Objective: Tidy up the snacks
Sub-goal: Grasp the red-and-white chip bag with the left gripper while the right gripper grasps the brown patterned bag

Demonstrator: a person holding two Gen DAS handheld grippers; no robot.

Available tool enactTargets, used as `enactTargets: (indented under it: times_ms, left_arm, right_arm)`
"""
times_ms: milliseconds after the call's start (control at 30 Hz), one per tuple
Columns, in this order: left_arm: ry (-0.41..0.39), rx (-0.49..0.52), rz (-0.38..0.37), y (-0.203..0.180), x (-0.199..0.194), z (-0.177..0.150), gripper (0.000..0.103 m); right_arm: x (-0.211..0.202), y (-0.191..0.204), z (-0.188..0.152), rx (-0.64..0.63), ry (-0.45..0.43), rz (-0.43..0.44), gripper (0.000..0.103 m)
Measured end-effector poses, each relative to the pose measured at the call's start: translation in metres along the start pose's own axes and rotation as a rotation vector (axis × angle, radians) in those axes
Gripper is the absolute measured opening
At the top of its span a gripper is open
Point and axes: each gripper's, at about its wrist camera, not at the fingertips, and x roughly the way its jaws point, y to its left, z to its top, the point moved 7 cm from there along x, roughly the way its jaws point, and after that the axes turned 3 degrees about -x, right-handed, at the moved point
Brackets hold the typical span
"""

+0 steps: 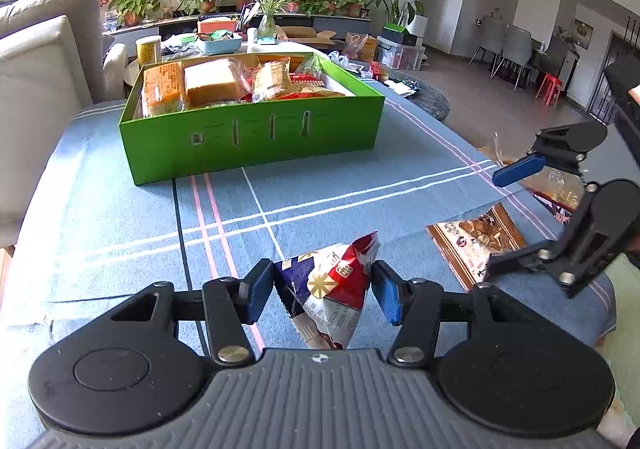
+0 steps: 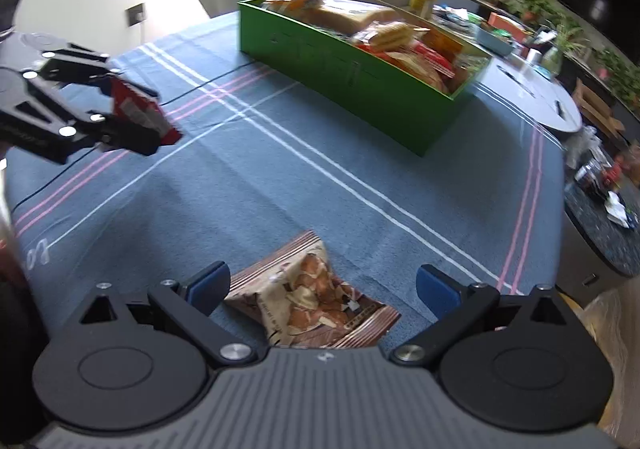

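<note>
Landmark: the green box (image 1: 256,137), part-filled with wrapped snacks, on the blue striped cloth (image 1: 120,217); all places given from it.

Left gripper (image 1: 324,291) is clamped on a red, white and navy snack packet (image 1: 334,289), pads pressing either side, held clear of the cloth on the near side of the box; box lies straight ahead along its fingers.

Right gripper (image 2: 322,285) stands wide, empty, pointing down at a brown snack packet (image 2: 312,301) lying flat near the cloth's front edge, well apart from the box; packet sits between the fingers, nearer the left one, its long axis skewed across the gap; judged: right hand takes it.
</note>
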Motion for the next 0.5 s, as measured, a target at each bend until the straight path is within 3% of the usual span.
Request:
enactTargets:
  times_ms: [100,267,433,467,500]
  left_arm:
    - [0.002,-0.023,-0.002,0.003,0.001,-0.001,0.051]
    - [-0.004,-0.029,-0.013,0.001,0.001,-0.001,0.051]
    - [-0.013,-0.035,-0.010,0.004,-0.002,0.000,0.051]
    - [-0.014,-0.040,-0.007,0.006,-0.002,0.000,0.051]
    - [-0.016,-0.047,-0.005,0.008,-0.002,0.000,0.051]
  right_arm:
    - [-0.003,0.008,-0.003,-0.090,0.044,0.035,0.087]
    - [0.017,0.010,-0.010,-0.183,0.153,0.002,0.087]
    - [0.034,-0.003,0.000,-0.050,0.119,-0.005,0.085]
    - [0.035,-0.005,0.003,-0.017,0.104,-0.007,0.080]
    - [0.035,-0.005,0.005,0.014,0.093,0.002,0.068]
